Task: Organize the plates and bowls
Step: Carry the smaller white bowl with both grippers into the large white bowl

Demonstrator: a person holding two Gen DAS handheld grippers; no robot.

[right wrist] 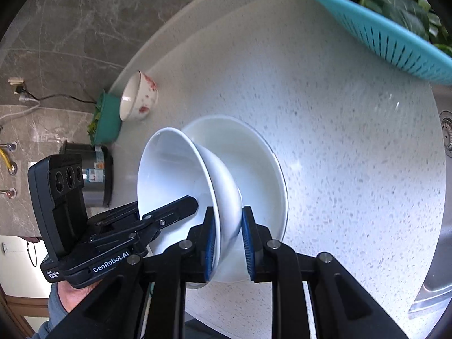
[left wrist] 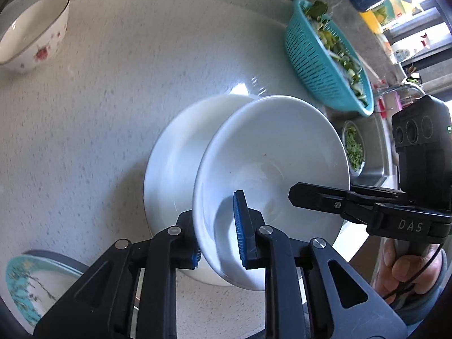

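Note:
A plain white bowl is held above a white plate that lies on the speckled counter. My left gripper is shut on the bowl's near rim. My right gripper is shut on the opposite rim of the same bowl, over the plate. Each gripper shows in the other's view: the right gripper and the left gripper. A white bowl with red flowers stands at the far left of the counter and shows in the right wrist view. A teal patterned plate lies at the near left.
A teal colander of greens stands at the counter's right, also in the right wrist view. Beyond it is a steel sink holding a bowl of chopped greens. A green basket and a dark pot stand by the wall.

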